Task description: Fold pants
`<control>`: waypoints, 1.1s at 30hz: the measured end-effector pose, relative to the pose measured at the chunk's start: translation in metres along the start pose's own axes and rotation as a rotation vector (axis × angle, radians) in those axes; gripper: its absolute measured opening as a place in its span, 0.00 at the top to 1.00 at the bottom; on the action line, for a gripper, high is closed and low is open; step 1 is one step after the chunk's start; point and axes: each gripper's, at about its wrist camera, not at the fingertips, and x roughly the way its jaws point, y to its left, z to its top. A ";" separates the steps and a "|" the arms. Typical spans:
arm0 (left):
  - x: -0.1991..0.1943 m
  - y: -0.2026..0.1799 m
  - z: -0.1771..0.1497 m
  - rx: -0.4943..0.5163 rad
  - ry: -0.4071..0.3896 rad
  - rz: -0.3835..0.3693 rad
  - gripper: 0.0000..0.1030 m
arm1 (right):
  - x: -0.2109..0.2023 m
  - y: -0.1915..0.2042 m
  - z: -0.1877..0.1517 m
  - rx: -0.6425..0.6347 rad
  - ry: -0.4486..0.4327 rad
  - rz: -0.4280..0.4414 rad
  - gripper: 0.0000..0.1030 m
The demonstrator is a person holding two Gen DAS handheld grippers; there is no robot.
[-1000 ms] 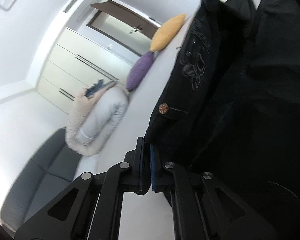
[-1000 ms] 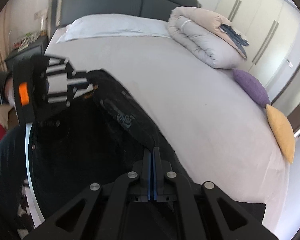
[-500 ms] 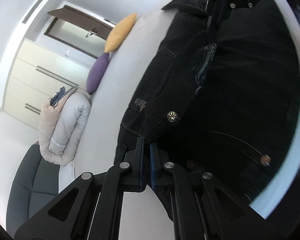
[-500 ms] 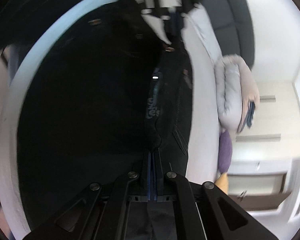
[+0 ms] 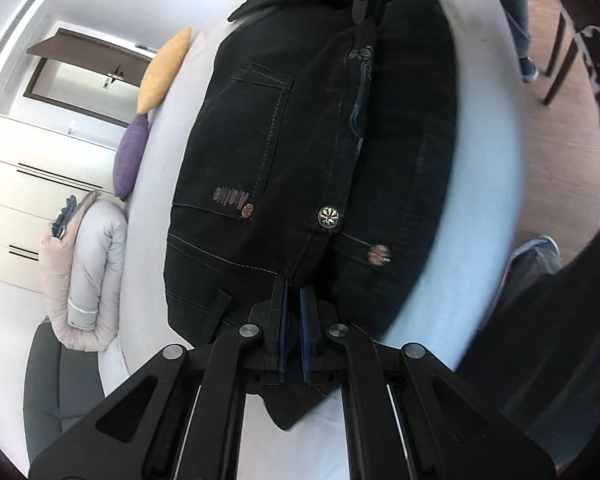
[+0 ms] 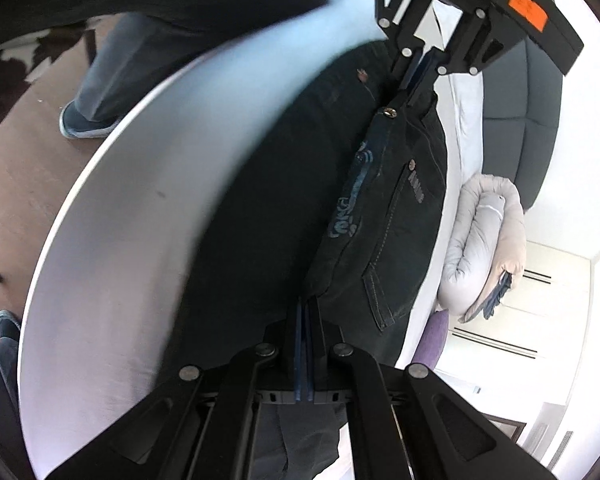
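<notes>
bed [image 5: 476, 184], yellow cushion [image 5: 162, 70] left view only

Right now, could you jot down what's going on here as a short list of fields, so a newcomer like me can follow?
activity: folding pants on a bed
garment: black pants, spread between the two grippers
surface: white bed
left gripper: jaws shut on the pants' waistband near a metal button
right gripper: jaws shut on the far end of the waistband
beside the pants: rolled duvet, purple cushion, yellow cushion
background: white wardrobe
</notes>
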 end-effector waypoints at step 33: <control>-0.023 0.013 -0.016 -0.021 0.135 -0.087 0.89 | -0.015 0.022 0.028 0.142 0.020 0.061 0.95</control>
